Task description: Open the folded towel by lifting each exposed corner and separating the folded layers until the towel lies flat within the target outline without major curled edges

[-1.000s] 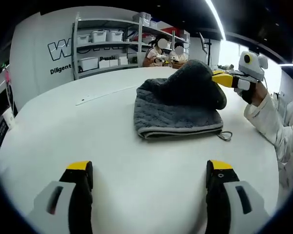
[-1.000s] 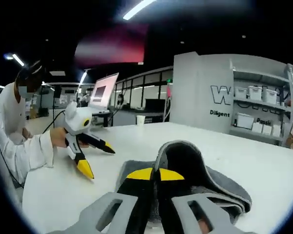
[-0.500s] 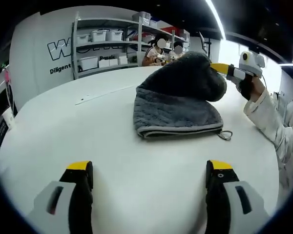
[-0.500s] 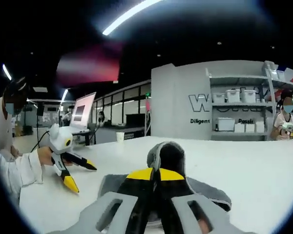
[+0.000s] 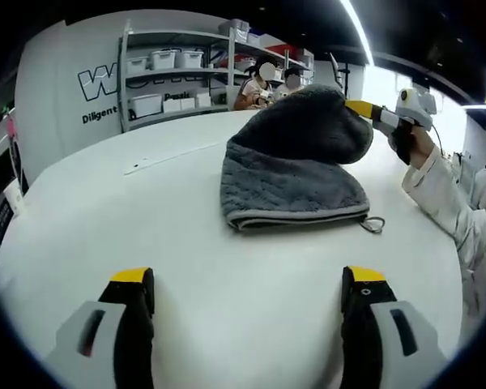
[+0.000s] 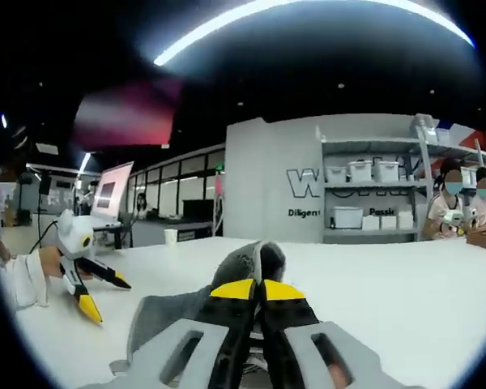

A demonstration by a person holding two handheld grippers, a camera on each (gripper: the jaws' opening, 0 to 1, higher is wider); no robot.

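Observation:
A dark grey folded towel (image 5: 292, 174) lies on the white table (image 5: 146, 211), its upper layer pulled up into a hump. My right gripper (image 5: 363, 109) comes in from the right of the left gripper view, shut on that raised layer's edge. In the right gripper view, its jaws (image 6: 256, 288) are closed on the grey towel (image 6: 166, 312), which bulges above the tips. My left gripper (image 5: 249, 284) stands open, well short of the towel, with nothing between its jaws. It also appears as the left gripper (image 6: 102, 295) held in a hand, open above the table.
A small loop (image 5: 374, 224) sticks out of the towel's near right corner. Shelving (image 5: 178, 69) with white bins stands behind the table, and people sit beyond it. A white sleeve (image 5: 449, 207) reaches in along the table's right edge.
My right gripper has risen and carried the towel's upper layer higher and farther back. The right gripper view has swung with it. The left gripper has stayed put.

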